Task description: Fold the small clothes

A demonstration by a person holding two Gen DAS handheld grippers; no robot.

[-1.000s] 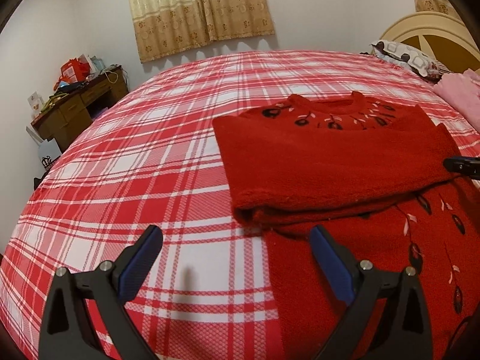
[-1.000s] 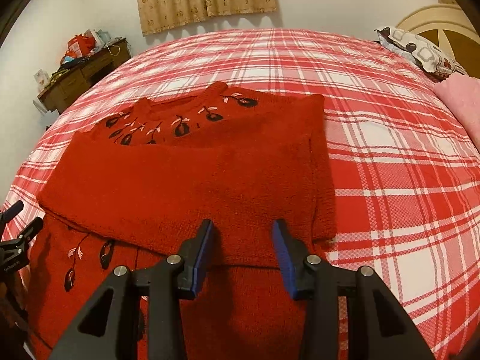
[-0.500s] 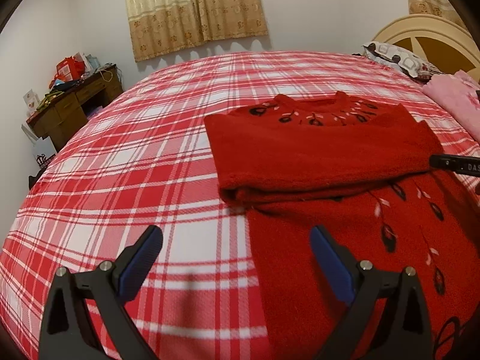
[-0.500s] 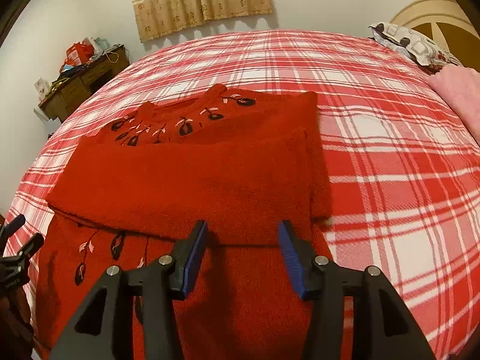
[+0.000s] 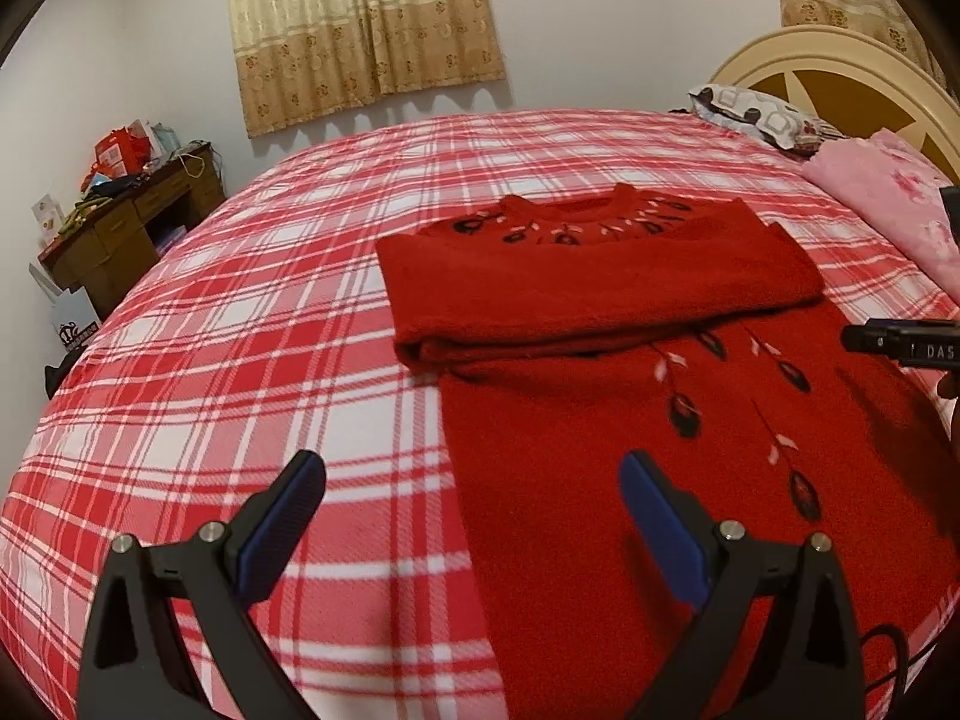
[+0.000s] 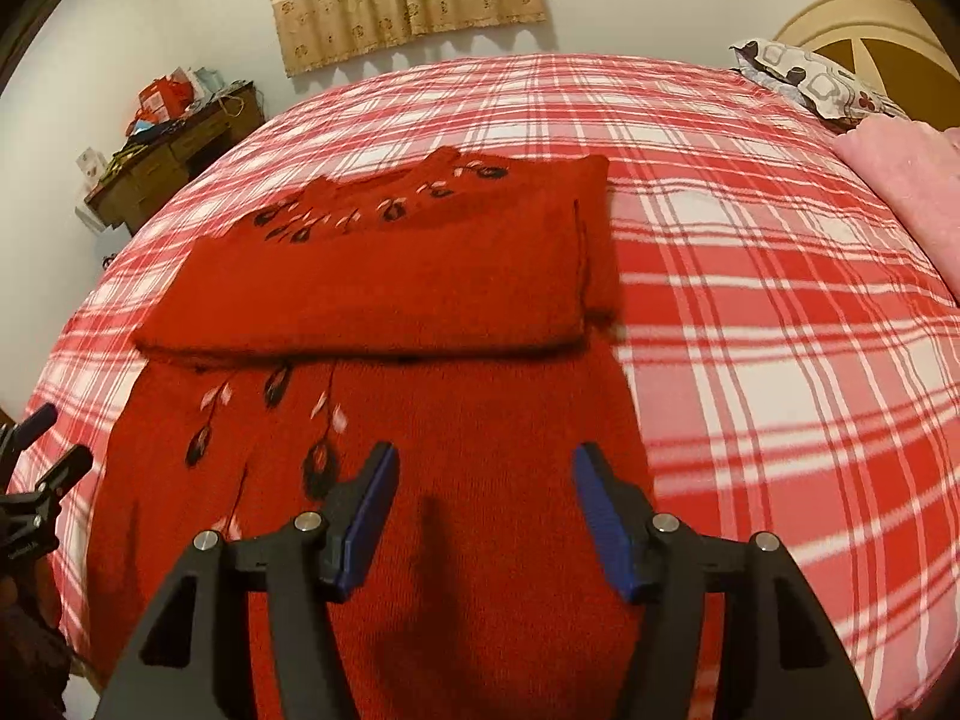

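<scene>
So, red knit sweater point(image 5: 600, 294) lies flat on the red-and-white plaid bedspread point(image 5: 252, 348), neck end toward the curtain point(image 5: 360, 24) on the far wall. Its sleeves are folded across the chest as a thick band; black and pink leaf embroidery shows round the collar and down the lower body.

Writing: white letters "DAS" on the black piece of the right gripper point(image 5: 900, 342) that pokes in beside the sweater's right side in the left wrist view; rest of the word is cut off. A white paper bag point(image 5: 75, 324) on the floor well left of the sweater, by the wooden desk point(image 5: 132, 222), carries a dark logo, too small to read. Desk top is piled w/ a red bag, boxes and clutter; contents can't be told.

Left gripper point(image 5: 474, 504): jaws spread wide, nothing between the blue pads, straddling the sweater's left edge near the hem. Right gripper point(image 6: 483, 480): jaws apart, nothing gripped, above the sweater's lower body.

Beyond the sweater's right side: patterned pillow point(image 6: 804, 78), pink blanket point(image 6: 900, 180), cream headboard point(image 5: 840, 78).
</scene>
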